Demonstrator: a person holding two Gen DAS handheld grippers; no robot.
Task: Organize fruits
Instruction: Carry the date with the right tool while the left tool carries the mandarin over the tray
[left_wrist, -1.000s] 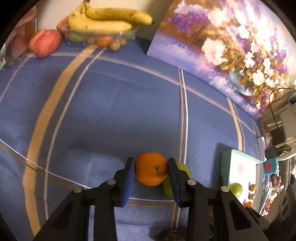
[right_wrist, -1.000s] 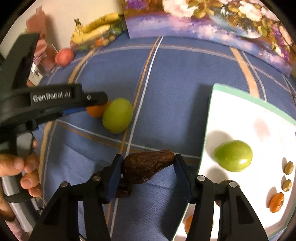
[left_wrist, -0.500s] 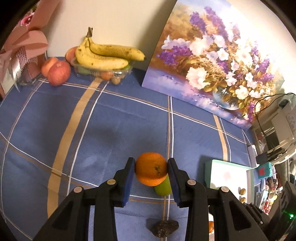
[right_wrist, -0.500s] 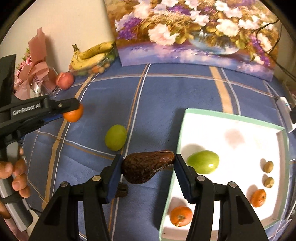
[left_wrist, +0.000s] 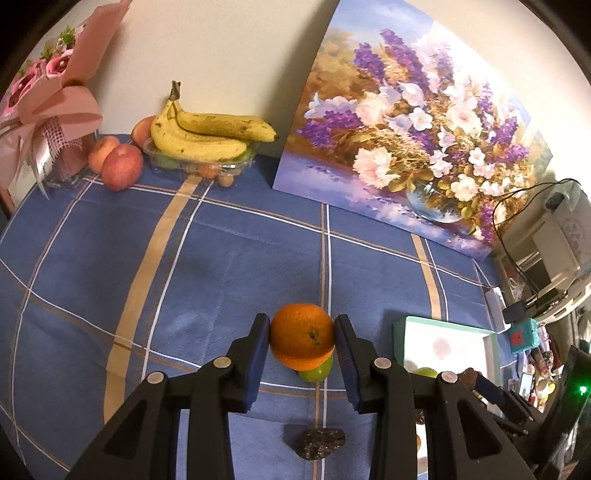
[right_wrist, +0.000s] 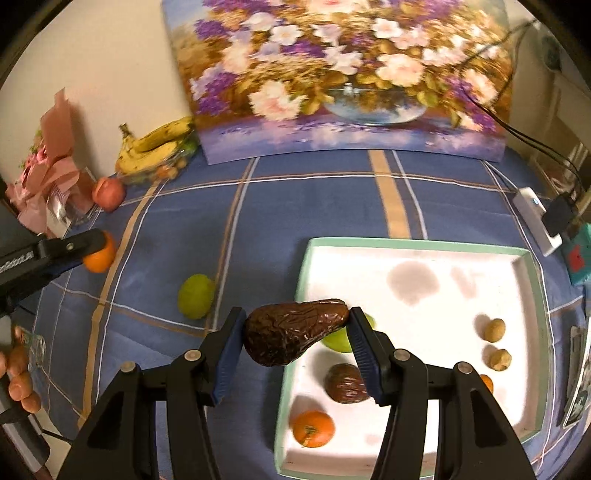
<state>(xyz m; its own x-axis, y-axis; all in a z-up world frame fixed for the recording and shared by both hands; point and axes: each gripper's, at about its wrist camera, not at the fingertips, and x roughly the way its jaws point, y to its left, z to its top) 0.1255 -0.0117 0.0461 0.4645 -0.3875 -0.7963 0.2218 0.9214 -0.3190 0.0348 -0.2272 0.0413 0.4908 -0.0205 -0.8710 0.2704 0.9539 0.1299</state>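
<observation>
My left gripper (left_wrist: 302, 341) is shut on an orange (left_wrist: 302, 336), held above the blue checked cloth; from the right wrist view the same orange (right_wrist: 99, 255) shows at the far left. Under it a green fruit (left_wrist: 317, 372) lies on the cloth, and a dark wrinkled fruit (left_wrist: 322, 443) lies nearer. My right gripper (right_wrist: 296, 334) is shut on a dark brown pear-shaped fruit (right_wrist: 291, 332), hanging over the left rim of the white tray (right_wrist: 417, 243). The tray holds a green fruit (right_wrist: 338, 342), a dark fruit (right_wrist: 345, 384), an orange (right_wrist: 314, 428) and two nuts (right_wrist: 495, 328).
A flower painting (left_wrist: 406, 129) leans on the back wall. Bananas (left_wrist: 207, 136) top a plastic box, with apples (left_wrist: 122, 166) and a pink bouquet (left_wrist: 48, 110) to the left. A white power strip (right_wrist: 535, 218) with cables lies right of the tray. A loose green fruit (right_wrist: 195, 295) lies left of the tray.
Both grippers have lifted away from the cloth with their fruits still held. The right one has moved right, so more of the tray now shows under it.
</observation>
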